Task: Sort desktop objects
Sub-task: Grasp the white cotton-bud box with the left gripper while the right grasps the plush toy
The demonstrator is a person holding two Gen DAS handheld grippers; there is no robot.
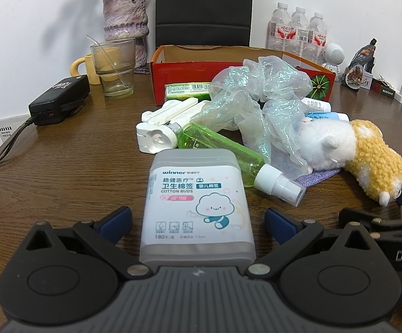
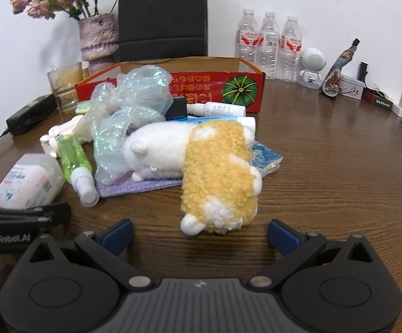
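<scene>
Here, three water bottles (image 2: 269, 43), two parted grippers (image 2: 199, 229)

Cotton buds box (image 1: 198, 208), frosted, white label, lies flat on wood nearest the camera, just beside a green spray bottle (image 1: 223, 152) lying on its side, white cap toward viewer. Behind: crumpled iridescent plastic (image 1: 256, 102); white-and-yellow plush (image 2: 201, 161) lies on a purple cloth (image 2: 145, 186); red cardboard box (image 2: 201, 88) open at the back.

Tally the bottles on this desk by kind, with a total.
Clear water bottles at the back wall: 3
Green spray bottle: 1
White spray bottle by the red box: 1
Total: 5
</scene>
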